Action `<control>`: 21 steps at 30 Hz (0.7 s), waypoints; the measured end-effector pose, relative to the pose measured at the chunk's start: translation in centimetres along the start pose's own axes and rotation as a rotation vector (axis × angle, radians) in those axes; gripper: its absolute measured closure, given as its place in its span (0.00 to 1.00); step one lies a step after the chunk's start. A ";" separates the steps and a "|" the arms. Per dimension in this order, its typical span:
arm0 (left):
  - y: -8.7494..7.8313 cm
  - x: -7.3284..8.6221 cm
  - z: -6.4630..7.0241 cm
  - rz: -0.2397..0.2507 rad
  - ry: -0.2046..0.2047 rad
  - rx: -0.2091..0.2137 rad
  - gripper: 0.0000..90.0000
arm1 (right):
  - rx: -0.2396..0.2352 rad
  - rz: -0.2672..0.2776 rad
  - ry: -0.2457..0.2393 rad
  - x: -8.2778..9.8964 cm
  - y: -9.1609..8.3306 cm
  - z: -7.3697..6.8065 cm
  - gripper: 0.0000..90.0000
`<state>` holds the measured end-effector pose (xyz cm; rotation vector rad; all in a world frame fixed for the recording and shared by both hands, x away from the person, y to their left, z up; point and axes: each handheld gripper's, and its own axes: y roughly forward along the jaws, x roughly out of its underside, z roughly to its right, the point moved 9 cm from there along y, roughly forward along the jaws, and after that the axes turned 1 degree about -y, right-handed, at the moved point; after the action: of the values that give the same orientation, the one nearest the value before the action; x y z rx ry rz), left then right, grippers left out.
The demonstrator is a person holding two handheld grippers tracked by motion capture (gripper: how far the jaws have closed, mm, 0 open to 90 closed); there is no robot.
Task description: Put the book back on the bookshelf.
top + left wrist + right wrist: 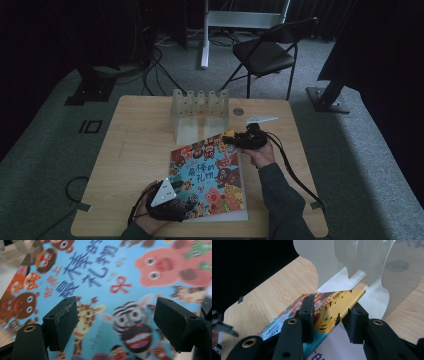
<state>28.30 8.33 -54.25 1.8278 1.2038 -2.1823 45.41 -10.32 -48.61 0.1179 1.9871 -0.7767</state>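
My left gripper (167, 200) sits nearest me, at the book's (210, 180) near left corner, jaws spread wide above the cover with nothing between them; in the left gripper view the pads hover over the zebra and giraffe drawings without touching. The book lies flat on the table (135, 145), slightly turned, its far corner pointing at the rack (200, 115).

Farther out, my right gripper (239, 138) has that far corner. In the right gripper view the book (329, 307) runs between the jaws, one pad (308, 315) on the cover and the other (355, 321) under it, pinching the edge, and that corner looks lifted off the table. The rack's clear dividers (362, 262) stand just beyond it.

I judge the step in hand to be raising the book so it can stand in a slot. To do it well I would keep the right pinch firm and deep enough that the heavy book does not swing or slide out, lift by tilting along the spine rather than dragging, and bring the left jaws onto the near edge to share the weight before it clears the table. The corner must be lined up with one gap between dividers, or it will knock the light rack.

My left forearm comes in low from the near edge, wrist angled right; my right arm reaches forward, hand wrapped behind the gripper, jaws pointing away and left.
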 end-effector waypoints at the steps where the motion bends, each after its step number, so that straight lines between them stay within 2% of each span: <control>1: 0.0 0.0 -0.4 0.002 -0.011 -0.004 0.22 | 0.002 0.001 -0.002 -0.1 0.0 -0.1 0.71; 3: 0.1 0.1 -1.1 0.007 -0.039 -0.003 0.22 | 0.007 0.003 -0.009 -0.3 -0.1 -0.3 0.71; 5: 0.1 0.1 -1.1 0.007 -0.039 -0.003 0.22 | 0.011 0.007 -0.014 -0.5 -0.1 -0.5 0.71; 6: 0.1 0.1 -2.0 0.022 -0.077 0.000 0.22 | 0.014 0.011 -0.019 -0.6 -0.3 -0.7 0.72; 7: 0.1 0.1 -2.4 0.026 -0.097 -0.001 0.22 | 0.016 0.011 -0.022 -0.7 -0.3 -0.8 0.72; 14: 0.2 0.2 -4.1 0.040 -0.159 -0.003 0.22 | 0.021 0.022 -0.035 -1.0 -0.7 -1.3 0.73; 21: 0.2 0.4 -5.1 0.041 -0.185 -0.010 0.22 | 0.020 0.042 -0.038 -1.4 -1.2 -1.7 0.74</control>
<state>32.45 11.26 -54.69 1.5895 1.1273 -2.2595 44.45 -9.99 -46.31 0.1559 1.9355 -0.7667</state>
